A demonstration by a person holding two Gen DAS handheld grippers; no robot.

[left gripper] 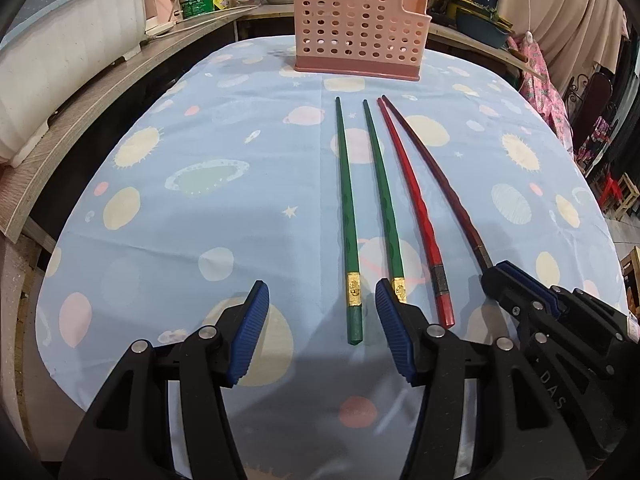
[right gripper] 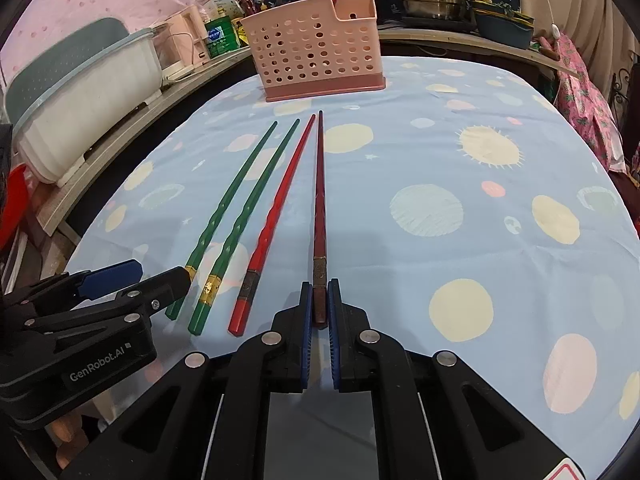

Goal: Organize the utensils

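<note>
A pink perforated utensil holder (left gripper: 360, 32) stands at the far end of a table covered in a blue planet-print cloth (left gripper: 200, 220); nothing can be made out inside it. In front of it four long chopsticks lie side by side on the cloth: two green chopsticks (left gripper: 347, 216) with gold bands, a bright red chopstick (left gripper: 416, 208), and a dark red chopstick (right gripper: 320, 200). The right gripper (right gripper: 320, 300) is clamped on the dark red chopstick's thick end, while the left gripper (left gripper: 322, 300) hovers with jaws apart around the leftmost green chopstick's end, not pressing it.

Black gripper (left gripper: 322, 300), ribbed blue pads (left gripper: 250, 330)
</note>
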